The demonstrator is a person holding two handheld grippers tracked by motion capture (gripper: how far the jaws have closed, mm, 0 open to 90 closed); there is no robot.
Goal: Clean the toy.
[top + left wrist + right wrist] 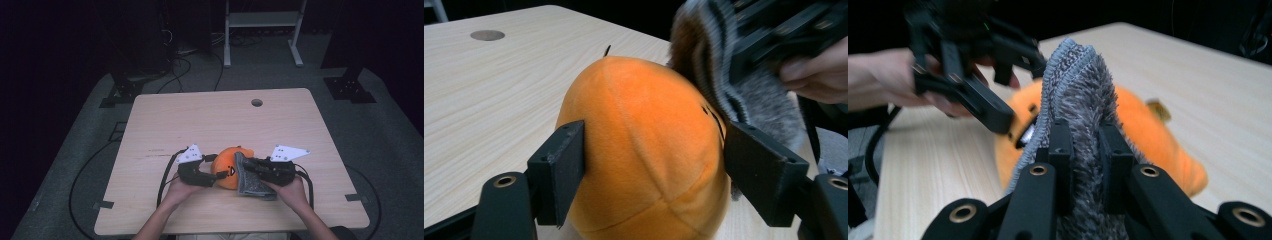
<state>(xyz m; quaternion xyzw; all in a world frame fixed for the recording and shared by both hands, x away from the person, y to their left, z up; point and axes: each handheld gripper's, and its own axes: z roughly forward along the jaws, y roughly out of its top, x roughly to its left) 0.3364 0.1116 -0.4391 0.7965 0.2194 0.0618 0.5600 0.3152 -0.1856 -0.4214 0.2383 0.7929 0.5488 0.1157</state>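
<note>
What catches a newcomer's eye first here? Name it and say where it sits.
The orange plush toy near the table's front edge stands out, clamped by the left gripper. Against its right side, the right gripper pinches a fuzzy grey cloth that stands upright.

light: table (280, 120) lit from above, bg dark | blur: close-ups soft (esp. far hand (814, 75))

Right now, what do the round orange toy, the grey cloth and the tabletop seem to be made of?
Round orange toy: soft plush, probably; matte fuzzy nap with stitched seams. Grey fuzzy cloth: looks like knitted fabric with a ribbed edge and a fleecy pile on one side. Pale tabletop: wood or wood-look laminate; light straight grain lines, smooth low sheen.
</note>
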